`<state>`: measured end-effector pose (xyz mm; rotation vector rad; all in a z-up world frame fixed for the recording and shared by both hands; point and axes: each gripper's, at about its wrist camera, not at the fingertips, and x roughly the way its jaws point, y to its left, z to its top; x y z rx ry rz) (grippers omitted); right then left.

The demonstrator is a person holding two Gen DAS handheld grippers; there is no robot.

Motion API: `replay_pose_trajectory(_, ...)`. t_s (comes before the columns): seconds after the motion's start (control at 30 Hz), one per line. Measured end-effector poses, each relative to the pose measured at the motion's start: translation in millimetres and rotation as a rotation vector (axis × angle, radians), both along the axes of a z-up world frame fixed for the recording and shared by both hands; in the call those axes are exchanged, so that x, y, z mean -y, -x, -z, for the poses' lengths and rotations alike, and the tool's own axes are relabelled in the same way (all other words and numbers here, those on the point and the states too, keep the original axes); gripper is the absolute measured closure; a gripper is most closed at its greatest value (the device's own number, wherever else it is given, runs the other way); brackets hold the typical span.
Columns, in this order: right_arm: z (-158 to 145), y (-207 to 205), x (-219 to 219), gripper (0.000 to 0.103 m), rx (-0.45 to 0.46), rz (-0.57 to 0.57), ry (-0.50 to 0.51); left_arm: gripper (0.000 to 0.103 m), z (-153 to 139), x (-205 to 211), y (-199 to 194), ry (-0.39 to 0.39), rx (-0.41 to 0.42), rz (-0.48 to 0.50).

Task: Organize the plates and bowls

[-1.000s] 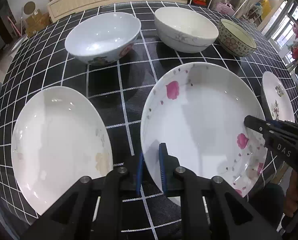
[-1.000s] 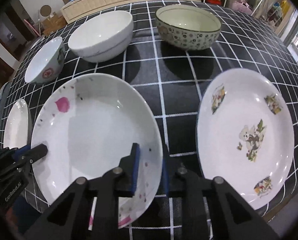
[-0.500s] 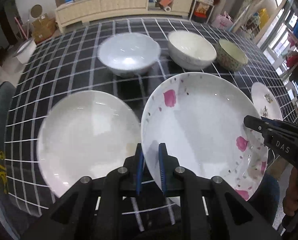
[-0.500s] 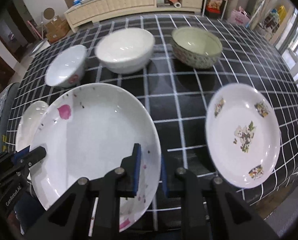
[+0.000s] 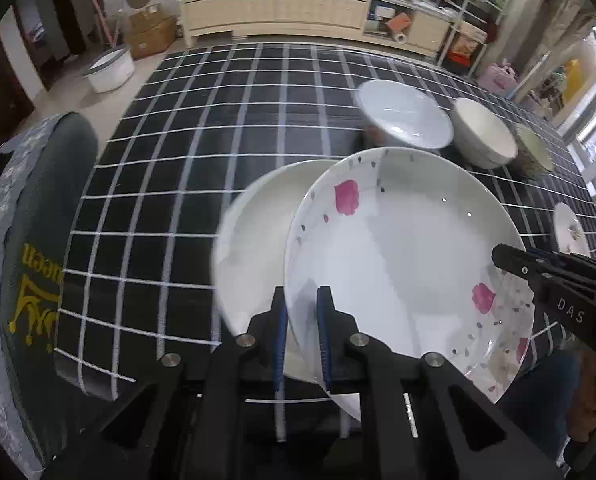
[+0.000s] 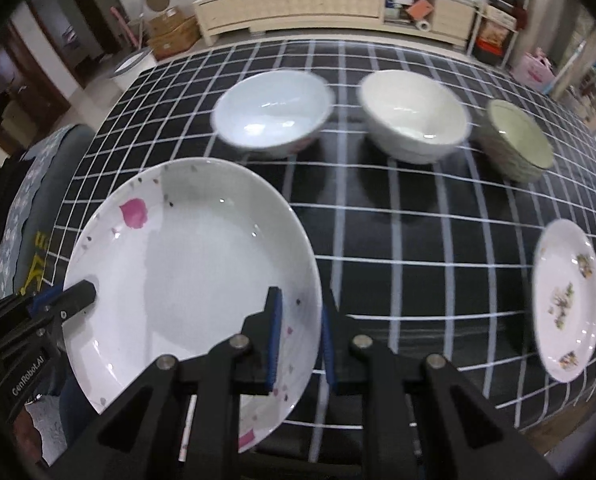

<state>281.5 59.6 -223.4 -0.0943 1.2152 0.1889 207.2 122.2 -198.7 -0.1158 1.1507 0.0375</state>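
On the black checked tablecloth (image 5: pixel 201 152) I hold the pink-flowered plate (image 5: pixel 406 264) with left gripper (image 5: pixel 301 334) and right gripper (image 6: pixel 298 338) both clamped on its rim, over the plain white plate (image 5: pixel 253 240).

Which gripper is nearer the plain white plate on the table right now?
Left. The left gripper grips the pink-flowered plate on the rim that overlaps the plain white plate. The right gripper clamps the opposite rim, farther away.
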Motion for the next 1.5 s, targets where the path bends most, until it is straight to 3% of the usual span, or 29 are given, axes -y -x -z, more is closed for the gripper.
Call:
replay_pose_trajectory(0.23,22.1,-4.9,-35.9,0.081,-0.038,-0.060,0.027,0.091,11.3,-31.3,4.4,0.002,-0.020,-0.057)
replay_pose_trajectory(0.5,39.1,-17.2,-54.0,0.081,-0.049,-0.089,0.069,0.092,27.6,-38.2,-4.3,-0.005,-0.044,-0.071)
replay_pose_trajectory(1.07,38.9,-24.4,-58.1,0.081,-0.022,-0.085,0.064,0.092,39.0,-44.0,-15.3,0.023,-0.058,-0.099)
replay_pose_trajectory(1.23,26.9,-20.7,-51.7,0.081,0.012,-0.075,0.052,0.092,29.7,-39.9,-6.3,-0.024,-0.036,-0.112)
replay_pose_trajectory(1.5,-5.8,-4.9,-26.1,0.081,0.053,-0.047,-0.013,0.092,-8.6,-19.1,5.1,-0.008,0.024,-0.081)
